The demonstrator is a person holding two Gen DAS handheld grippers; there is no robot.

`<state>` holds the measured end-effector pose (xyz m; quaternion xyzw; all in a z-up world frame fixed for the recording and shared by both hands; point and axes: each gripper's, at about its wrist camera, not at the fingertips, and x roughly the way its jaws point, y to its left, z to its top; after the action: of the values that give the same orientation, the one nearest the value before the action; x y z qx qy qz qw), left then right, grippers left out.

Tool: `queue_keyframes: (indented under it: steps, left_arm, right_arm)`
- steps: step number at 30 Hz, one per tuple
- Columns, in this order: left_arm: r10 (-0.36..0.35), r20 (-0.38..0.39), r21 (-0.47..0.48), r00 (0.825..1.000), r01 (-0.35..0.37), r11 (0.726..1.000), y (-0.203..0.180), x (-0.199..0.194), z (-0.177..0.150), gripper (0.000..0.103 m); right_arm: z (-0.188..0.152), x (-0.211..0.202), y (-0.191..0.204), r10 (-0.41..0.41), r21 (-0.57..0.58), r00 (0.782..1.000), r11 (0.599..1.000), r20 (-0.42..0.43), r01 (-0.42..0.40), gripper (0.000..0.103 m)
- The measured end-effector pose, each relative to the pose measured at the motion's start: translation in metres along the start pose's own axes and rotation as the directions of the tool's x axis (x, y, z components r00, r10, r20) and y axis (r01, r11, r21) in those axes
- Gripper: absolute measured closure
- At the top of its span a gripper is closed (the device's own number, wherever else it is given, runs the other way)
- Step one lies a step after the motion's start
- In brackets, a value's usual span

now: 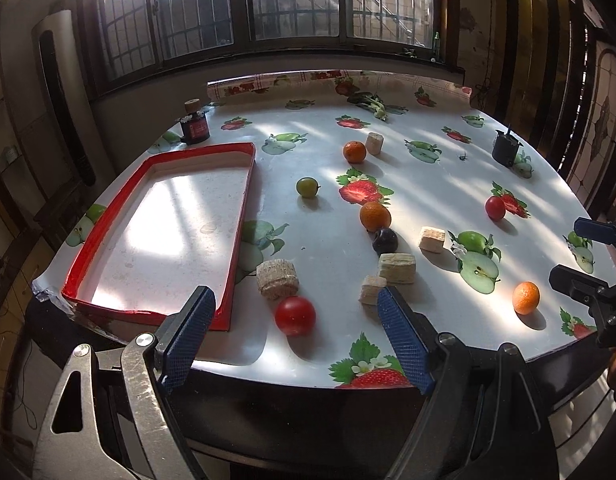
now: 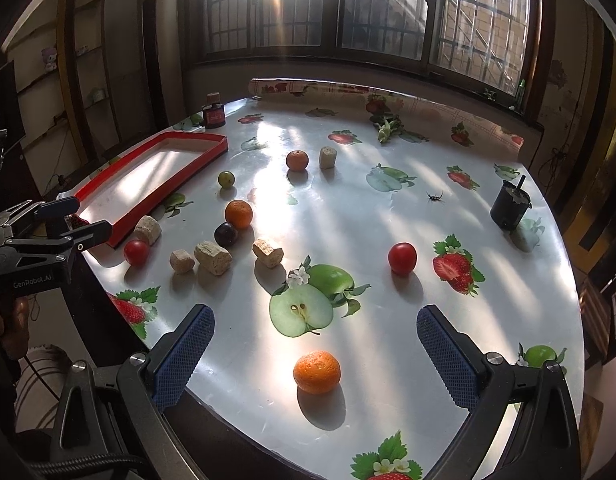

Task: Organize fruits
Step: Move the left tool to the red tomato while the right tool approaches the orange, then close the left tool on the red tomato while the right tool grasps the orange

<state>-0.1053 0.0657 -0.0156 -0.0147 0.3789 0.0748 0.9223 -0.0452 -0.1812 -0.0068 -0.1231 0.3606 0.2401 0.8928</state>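
Both my grippers gape wide, empty. Left gripper (image 1: 296,312) frames the tomato (image 1: 295,315) just ahead, red tray (image 1: 240,216) front-left for drop-off. Right gripper (image 2: 311,344) lines up on the orange (image 2: 317,372) between its jaws, likely first picks.

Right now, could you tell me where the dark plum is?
In the left wrist view, the dark plum sits mid-table, touching the orange behind it.
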Motion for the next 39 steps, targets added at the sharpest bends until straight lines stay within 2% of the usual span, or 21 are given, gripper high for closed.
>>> queue_keyframes:
  steps: [7, 15, 18, 24, 26, 29, 31, 33, 35, 36, 37, 39]
  left_arm:
    - [-0.071, -0.055, -0.005, 0.996, 0.071, 0.997, -0.002, 0.017, -0.008, 0.02]
    - [-0.044, -0.11, 0.002, 0.993, 0.045, 0.999, 0.009, 0.046, -0.013, 0.02]
    - [-0.035, -0.128, 0.004, 0.991, 0.036, 0.999, 0.013, 0.054, -0.014, 0.025]
    - [-0.044, -0.163, 0.011, 0.986, 0.046, 0.999, 0.017, 0.071, -0.015, 0.039]
    - [-0.056, -0.175, 0.01, 0.983, 0.058, 0.998, 0.018, 0.075, -0.016, 0.05]
    - [-0.061, -0.175, 0.02, 0.983, 0.065, 0.998, 0.016, 0.078, -0.016, 0.055]
    - [-0.067, -0.171, 0.025, 0.983, 0.072, 0.997, 0.015, 0.078, -0.015, 0.058]
    - [-0.076, -0.166, 0.032, 0.983, 0.082, 0.996, 0.014, 0.078, -0.015, 0.065]
    - [-0.083, -0.163, 0.042, 0.983, 0.091, 0.995, 0.011, 0.078, -0.014, 0.074]
    - [-0.081, -0.163, 0.048, 0.983, 0.09, 0.995, 0.01, 0.078, -0.014, 0.074]
    - [-0.084, -0.163, 0.049, 0.983, 0.093, 0.994, 0.009, 0.078, -0.014, 0.074]
    - [-0.091, -0.163, 0.05, 0.982, 0.1, 0.994, 0.009, 0.078, -0.014, 0.074]
  right_arm:
    - [-0.014, 0.018, -0.006, 0.028, 0.037, 0.998, 0.999, -0.049, -0.026, 0.001]
    - [-0.025, 0.035, -0.016, 0.064, 0.092, 0.991, 0.994, -0.116, -0.054, 0.001]
    - [-0.03, 0.044, -0.02, 0.082, 0.112, 0.99, 0.991, -0.119, -0.069, 0.006]
    - [-0.032, 0.063, -0.018, 0.096, 0.113, 0.981, 0.991, -0.167, -0.078, 0.022]
    - [-0.033, 0.068, -0.015, 0.087, 0.1, 0.977, 0.993, -0.195, -0.069, 0.026]
    - [-0.034, 0.073, -0.012, 0.087, 0.085, 0.972, 0.994, -0.216, -0.07, 0.036]
    - [-0.033, 0.074, -0.01, 0.071, 0.064, 0.973, 0.996, -0.218, -0.058, 0.038]
    - [-0.032, 0.075, -0.01, 0.055, 0.051, 0.974, 0.998, -0.221, -0.045, 0.046]
    - [-0.032, 0.075, -0.011, 0.034, 0.036, 0.973, 0.999, -0.227, -0.027, 0.061]
    - [-0.031, 0.075, -0.012, 0.031, 0.035, 0.973, 0.999, -0.227, -0.023, 0.063]
    - [-0.031, 0.075, -0.013, 0.042, 0.044, 0.973, 0.998, -0.227, -0.033, 0.07]
    - [-0.03, 0.074, -0.015, 0.052, 0.057, 0.973, 0.998, -0.224, -0.041, 0.069]
